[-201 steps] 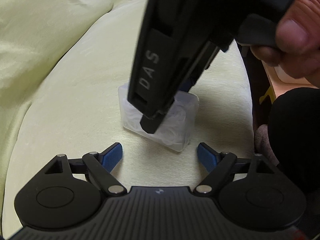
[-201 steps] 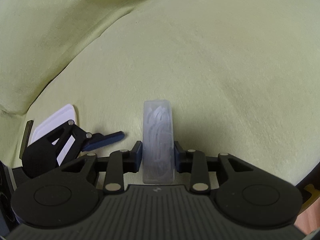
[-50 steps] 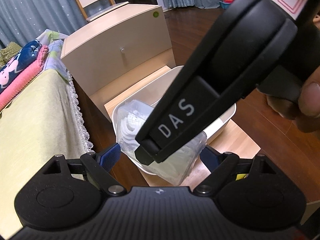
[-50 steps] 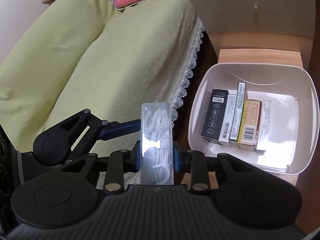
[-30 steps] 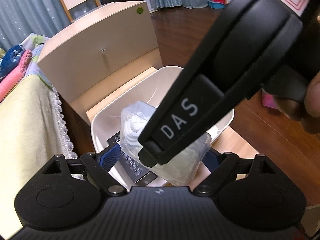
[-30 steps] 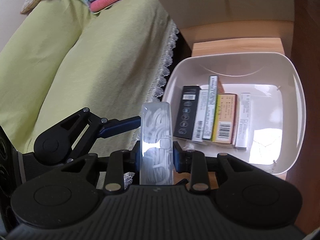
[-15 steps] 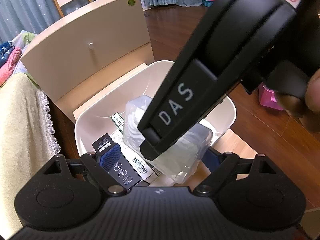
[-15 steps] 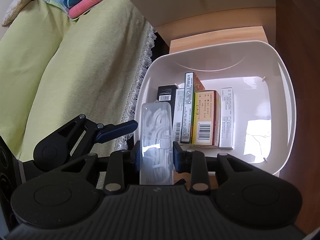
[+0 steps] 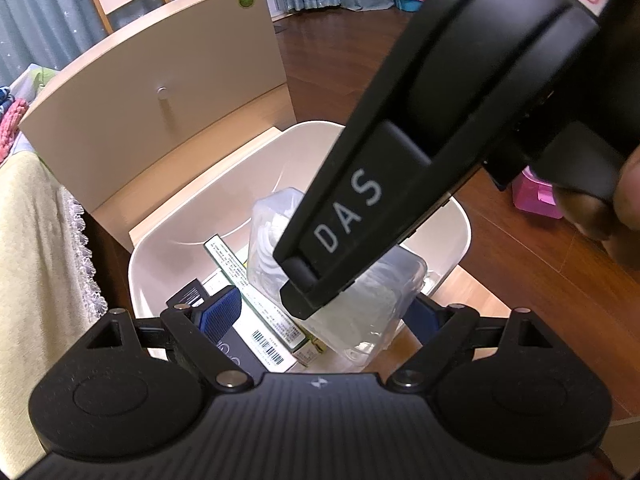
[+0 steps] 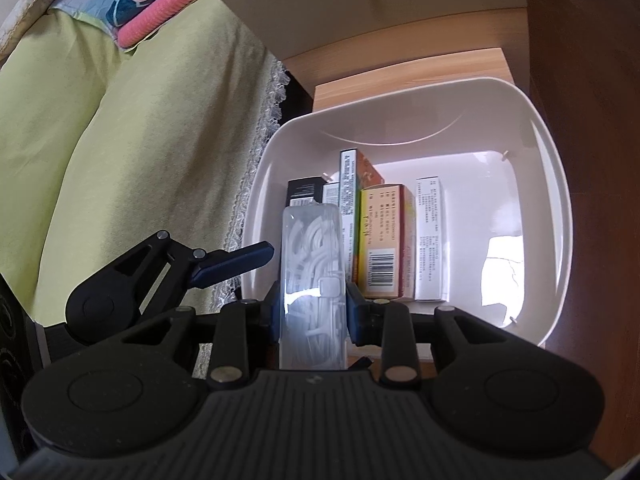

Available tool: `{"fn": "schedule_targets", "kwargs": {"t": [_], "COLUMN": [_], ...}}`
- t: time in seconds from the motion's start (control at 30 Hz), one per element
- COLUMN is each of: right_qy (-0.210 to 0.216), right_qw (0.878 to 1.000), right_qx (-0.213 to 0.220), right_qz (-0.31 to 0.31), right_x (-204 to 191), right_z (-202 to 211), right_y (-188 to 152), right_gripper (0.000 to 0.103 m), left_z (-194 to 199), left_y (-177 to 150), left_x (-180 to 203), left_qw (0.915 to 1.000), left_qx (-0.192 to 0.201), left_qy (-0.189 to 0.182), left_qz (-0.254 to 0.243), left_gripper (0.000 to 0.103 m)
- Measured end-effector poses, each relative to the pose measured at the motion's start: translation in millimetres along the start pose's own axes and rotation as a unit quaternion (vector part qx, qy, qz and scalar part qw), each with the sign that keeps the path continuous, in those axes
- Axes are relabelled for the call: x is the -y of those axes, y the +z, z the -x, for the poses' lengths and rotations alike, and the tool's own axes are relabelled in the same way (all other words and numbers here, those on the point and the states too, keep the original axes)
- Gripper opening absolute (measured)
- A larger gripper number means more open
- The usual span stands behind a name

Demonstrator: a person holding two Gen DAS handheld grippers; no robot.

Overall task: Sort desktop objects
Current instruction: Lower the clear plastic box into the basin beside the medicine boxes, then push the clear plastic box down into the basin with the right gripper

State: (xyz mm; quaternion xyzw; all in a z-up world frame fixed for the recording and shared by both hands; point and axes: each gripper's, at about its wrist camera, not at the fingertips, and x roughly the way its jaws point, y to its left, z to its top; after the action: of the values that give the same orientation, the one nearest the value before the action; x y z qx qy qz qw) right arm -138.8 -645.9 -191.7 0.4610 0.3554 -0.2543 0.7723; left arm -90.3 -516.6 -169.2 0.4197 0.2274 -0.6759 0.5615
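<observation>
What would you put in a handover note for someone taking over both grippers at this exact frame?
Right gripper: jaws shut on the clear plastic case of white picks, held upright above the near left part of the white bin.
Left gripper: jaws open, holding nothing, hovering by the bin with the case between its fingers.
Bin: sits on a wooden stand beside the green-covered sofa; five small boxes already stand in a row inside.
Done: case brought over the bin.
Left: lower it, probably beside the boxes, and release. No other loose items are in view.
</observation>
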Motion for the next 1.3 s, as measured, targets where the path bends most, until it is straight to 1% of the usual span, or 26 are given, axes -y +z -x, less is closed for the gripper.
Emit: {"fn": "schedule_targets", "kwargs": {"t": [0.27, 0.5, 0.73, 0.8, 0.87, 0.93, 1.1, 1.3], "right_qy": [-0.005, -0.012, -0.038, -0.048, -0.058, -0.067, -0.087, -0.112], "right_qw": [1.000, 1.000, 0.999, 0.998, 0.997, 0.997, 0.995, 0.993], "right_qx": [0.006, 0.014, 0.026, 0.030, 0.031, 0.032, 0.026, 0.014], "right_qz": [-0.012, -0.021, -0.024, -0.027, -0.031, -0.033, -0.045, -0.041], "right_x": [10, 18, 34, 41, 48, 54, 67, 74], "right_z": [-1, -2, -2, -5, -9, -15, -37, -57], "right_y": [6, 11, 21, 25, 29, 31, 36, 38], "right_gripper": [0.027, 0.027, 0.027, 0.027, 0.027, 0.027, 0.027, 0.027], "left_z": [-5, -4, -5, -6, -20, -23, -20, -16], "left_y": [2, -6, -8, -9, -7, -2, -2, -6], "left_x": [-1, -2, -9, -2, -6, -10, -19, -22], "left_qw": [1.0000, 1.0000, 0.9998, 0.9998, 0.9997, 0.9997, 0.9996, 0.9993], "left_qx": [-0.001, -0.006, -0.010, -0.009, -0.009, -0.010, -0.011, -0.003], "left_qy": [-0.004, 0.001, 0.013, 0.016, 0.018, 0.019, 0.022, 0.034], "left_qz": [0.001, 0.002, 0.011, 0.012, 0.010, 0.011, 0.011, 0.015], "left_gripper": [0.088, 0.088, 0.088, 0.088, 0.088, 0.088, 0.088, 0.088]}}
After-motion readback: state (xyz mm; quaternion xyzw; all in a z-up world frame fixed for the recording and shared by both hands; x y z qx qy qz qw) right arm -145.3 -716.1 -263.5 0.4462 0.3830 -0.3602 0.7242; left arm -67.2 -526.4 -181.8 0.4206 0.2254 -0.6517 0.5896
